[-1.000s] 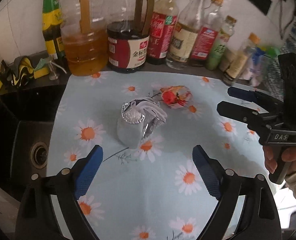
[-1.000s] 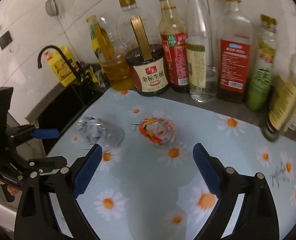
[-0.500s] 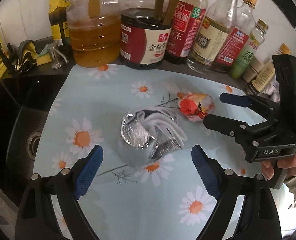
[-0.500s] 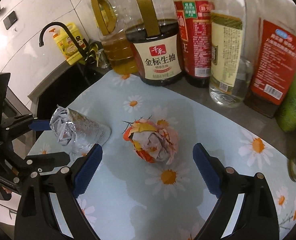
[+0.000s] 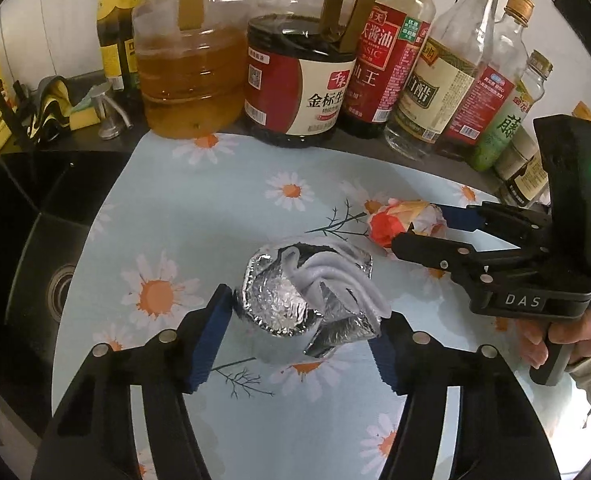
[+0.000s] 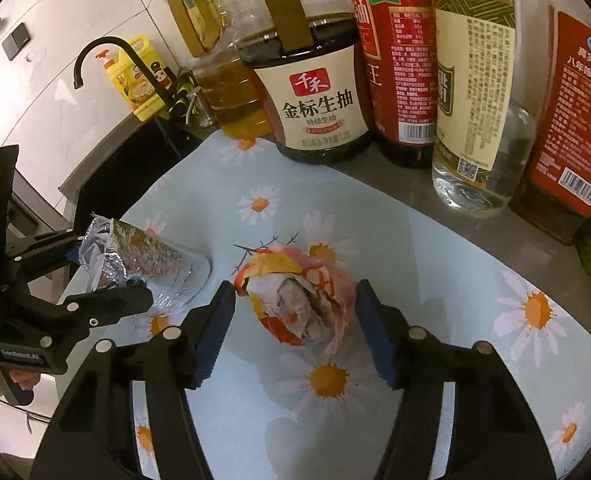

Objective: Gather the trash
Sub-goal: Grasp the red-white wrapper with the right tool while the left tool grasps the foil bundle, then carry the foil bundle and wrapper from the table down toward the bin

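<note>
A crumpled foil cup stuffed with white tissue (image 5: 287, 292) stands on the daisy-print cloth (image 5: 199, 216). My left gripper (image 5: 301, 312) straddles it; its jaws are closing and both blue pads touch the foil's sides. To its right lies a crumpled red, orange and white wrapper (image 6: 291, 308). My right gripper (image 6: 295, 304) is closing around that wrapper, a pad against each flank. The left wrist view shows the right gripper (image 5: 419, 228) on the wrapper (image 5: 391, 224), held by a hand. In the right wrist view the left gripper (image 6: 107, 272) clasps the foil cup (image 6: 151, 256).
A row of oil, soy sauce and vinegar bottles (image 5: 299, 80) lines the back wall just beyond the cloth. A black sink (image 5: 27, 264) drops off at the left, with a black faucet (image 6: 107, 52), a yellow dish-soap bottle (image 6: 135, 76) and sponges behind it.
Both grippers came down and forward over their pieces of trash. Their jaws went from wide open to closed in against the foil cup and the wrapper.
</note>
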